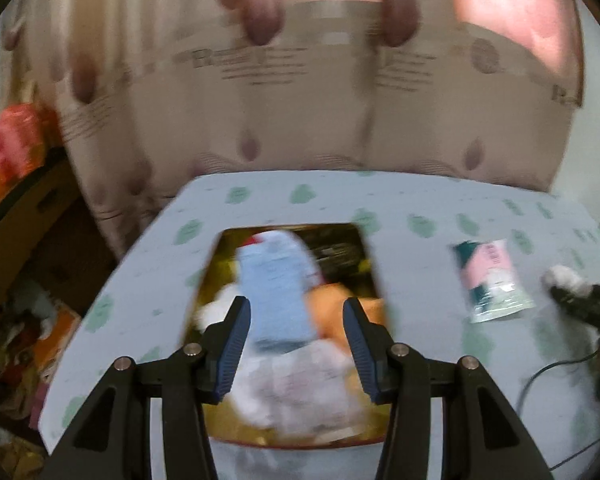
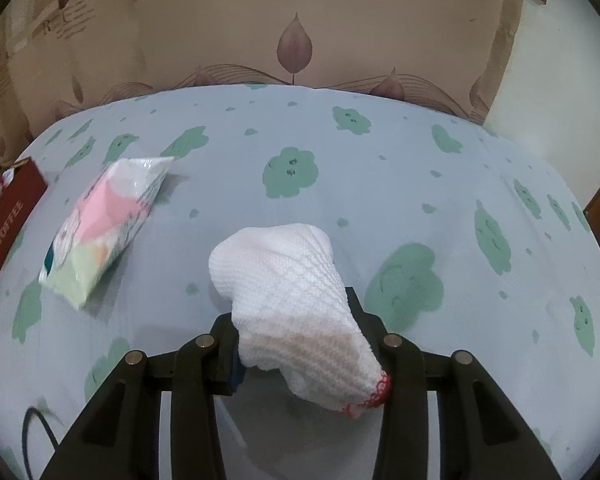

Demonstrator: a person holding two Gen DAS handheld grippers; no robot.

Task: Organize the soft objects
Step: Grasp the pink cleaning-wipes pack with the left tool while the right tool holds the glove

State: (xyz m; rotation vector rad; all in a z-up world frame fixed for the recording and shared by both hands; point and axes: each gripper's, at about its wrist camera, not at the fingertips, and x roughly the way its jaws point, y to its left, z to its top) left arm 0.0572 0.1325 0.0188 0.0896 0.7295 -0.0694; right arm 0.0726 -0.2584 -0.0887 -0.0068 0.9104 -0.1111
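Observation:
In the left wrist view my left gripper [image 1: 297,334] is open above a gold-lined box [image 1: 374,268] that holds a light blue sock [image 1: 276,292], an orange soft item [image 1: 332,304] and a white bag [image 1: 296,392]. Nothing sits between its pads. The view is blurred. In the right wrist view my right gripper [image 2: 296,326] is shut on a white knitted sock with a red trimmed cuff [image 2: 288,280], held just above the bed. A plastic tissue pack [image 2: 104,224] lies to its left; it also shows in the left wrist view [image 1: 492,280].
A blue sheet with green flower prints [image 2: 380,168] covers the bed. The box's dark red wall [image 2: 4,232] is at the far left. A beige leaf-print curtain [image 2: 292,20] hangs behind. A black cable [image 1: 548,372] lies at the right. Cluttered boxes [image 1: 20,320] stand left of the bed.

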